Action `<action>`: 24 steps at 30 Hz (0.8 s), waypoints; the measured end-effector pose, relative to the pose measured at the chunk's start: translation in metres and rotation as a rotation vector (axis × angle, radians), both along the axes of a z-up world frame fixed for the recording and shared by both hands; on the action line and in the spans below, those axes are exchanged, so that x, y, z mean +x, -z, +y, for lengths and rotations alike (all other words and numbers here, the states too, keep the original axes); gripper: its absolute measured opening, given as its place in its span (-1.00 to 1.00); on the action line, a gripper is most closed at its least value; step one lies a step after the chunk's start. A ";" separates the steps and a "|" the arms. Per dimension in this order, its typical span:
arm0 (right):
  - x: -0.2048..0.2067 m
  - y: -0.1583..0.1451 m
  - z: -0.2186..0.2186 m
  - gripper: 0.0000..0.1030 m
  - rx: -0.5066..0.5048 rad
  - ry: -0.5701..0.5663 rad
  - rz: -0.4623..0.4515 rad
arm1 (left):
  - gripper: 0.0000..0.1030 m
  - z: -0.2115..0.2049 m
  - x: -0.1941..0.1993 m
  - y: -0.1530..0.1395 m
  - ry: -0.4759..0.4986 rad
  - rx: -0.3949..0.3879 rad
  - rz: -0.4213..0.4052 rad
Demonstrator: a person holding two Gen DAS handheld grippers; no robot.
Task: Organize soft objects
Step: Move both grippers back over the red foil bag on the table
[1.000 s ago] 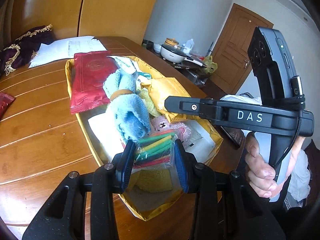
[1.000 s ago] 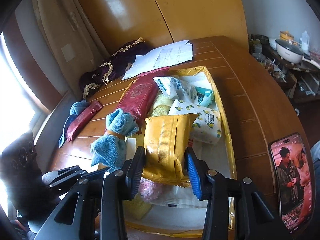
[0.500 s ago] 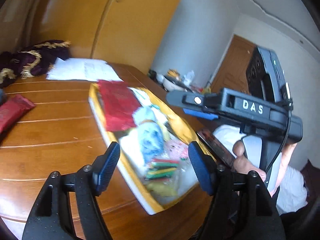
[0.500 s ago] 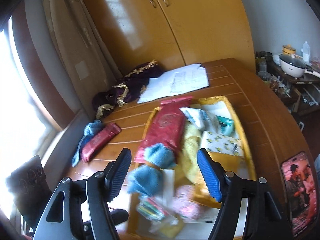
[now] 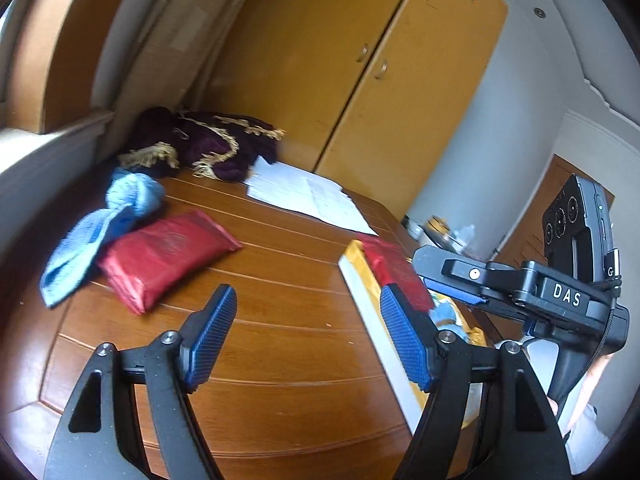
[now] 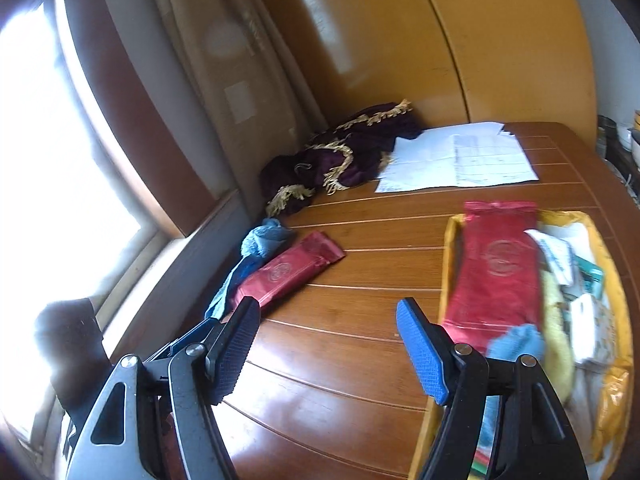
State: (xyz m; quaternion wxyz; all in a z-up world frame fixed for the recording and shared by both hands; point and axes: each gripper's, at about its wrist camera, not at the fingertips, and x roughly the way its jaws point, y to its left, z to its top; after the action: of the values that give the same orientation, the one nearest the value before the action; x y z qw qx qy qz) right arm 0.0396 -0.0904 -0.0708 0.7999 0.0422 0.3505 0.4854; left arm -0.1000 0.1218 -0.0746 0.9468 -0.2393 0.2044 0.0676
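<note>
Now | wooden table (image 5: 288, 320), yellow wardrobe (image 5: 360, 72) behind | both hand-held grippers (image 5: 306, 336) (image 6: 328, 354) apart, empty

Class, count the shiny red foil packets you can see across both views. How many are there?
2. One red foil packet lies on the wooden table beside a blue cloth; the other lies in the yellow tray. More may be hidden there.
</note>
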 end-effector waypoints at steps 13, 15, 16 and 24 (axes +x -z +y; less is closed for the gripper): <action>-0.006 0.021 0.088 0.42 -0.042 -0.063 0.041 | 0.44 0.045 -0.020 0.010 -0.150 -0.040 0.035; -0.001 0.030 0.096 0.42 -0.055 -0.067 0.056 | 0.44 0.051 -0.020 0.013 -0.164 -0.051 0.045; 0.003 0.035 0.098 0.42 -0.052 -0.070 0.069 | 0.44 0.053 -0.020 0.015 -0.172 -0.055 0.051; 0.016 0.057 0.105 0.42 -0.091 -0.009 0.089 | 0.44 0.062 -0.017 0.022 -0.200 -0.065 0.092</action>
State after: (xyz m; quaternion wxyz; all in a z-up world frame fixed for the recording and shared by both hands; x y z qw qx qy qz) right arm 0.0559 0.0144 -0.1275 0.7823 0.0256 0.4078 0.4701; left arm -0.1168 0.1841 -0.0970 0.9167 -0.2856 0.2245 0.1662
